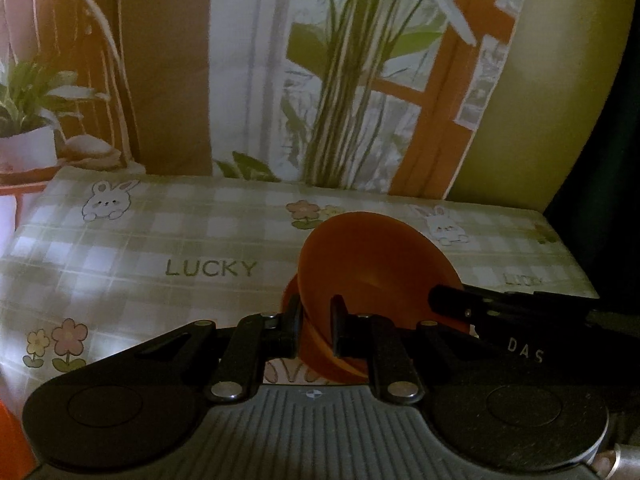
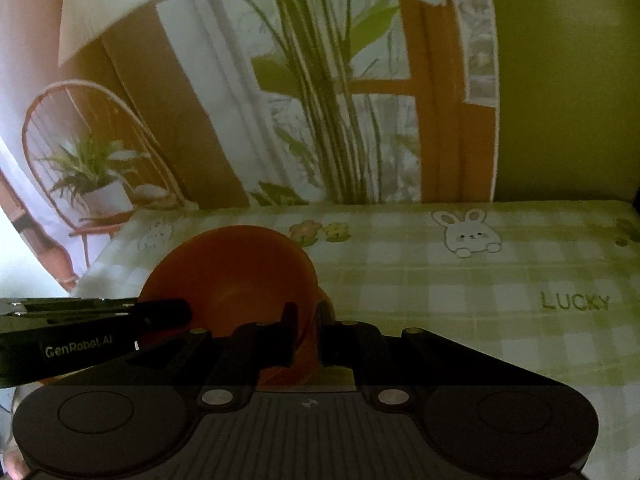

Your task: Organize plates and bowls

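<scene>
An orange bowl [image 1: 372,264] is held above the checked tablecloth [image 1: 160,248], gripped from both sides. My left gripper [image 1: 317,322] is shut on its near rim, one finger inside and one outside. My right gripper [image 2: 307,326] is shut on the opposite rim of the same orange bowl [image 2: 236,268]. The right gripper's body shows in the left wrist view [image 1: 500,312] at the bowl's right side. The left gripper's body shows in the right wrist view [image 2: 92,328] at the bowl's left. The bowl's inside looks empty.
The tablecloth [image 2: 440,288] has bunnies, flowers and the word LUCKY. A printed backdrop [image 1: 320,80] of plants, a chair and a window stands along the table's far edge. Something orange [image 1: 10,440] shows at the lower left corner of the left wrist view.
</scene>
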Demonstrator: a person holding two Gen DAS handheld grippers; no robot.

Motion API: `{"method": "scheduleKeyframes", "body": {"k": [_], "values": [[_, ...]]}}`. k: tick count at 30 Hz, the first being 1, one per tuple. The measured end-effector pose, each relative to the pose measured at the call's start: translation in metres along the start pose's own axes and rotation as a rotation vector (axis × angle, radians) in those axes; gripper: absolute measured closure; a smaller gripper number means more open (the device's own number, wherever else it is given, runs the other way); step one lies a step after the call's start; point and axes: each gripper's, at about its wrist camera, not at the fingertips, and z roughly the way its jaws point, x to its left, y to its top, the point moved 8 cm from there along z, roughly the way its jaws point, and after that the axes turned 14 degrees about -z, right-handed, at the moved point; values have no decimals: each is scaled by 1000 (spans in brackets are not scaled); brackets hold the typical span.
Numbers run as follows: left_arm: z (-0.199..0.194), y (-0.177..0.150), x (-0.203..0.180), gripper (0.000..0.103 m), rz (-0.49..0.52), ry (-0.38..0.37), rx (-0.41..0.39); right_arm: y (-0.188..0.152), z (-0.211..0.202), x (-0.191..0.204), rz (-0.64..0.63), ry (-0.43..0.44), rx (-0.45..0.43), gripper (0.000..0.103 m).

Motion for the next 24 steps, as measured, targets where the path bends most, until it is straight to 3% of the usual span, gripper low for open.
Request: {"method": "scheduleKeyframes", "body": {"k": [24], "values": [[28,-13,2,88,56,37,20,-12,27,-4,-25,-39,65,93]]}}
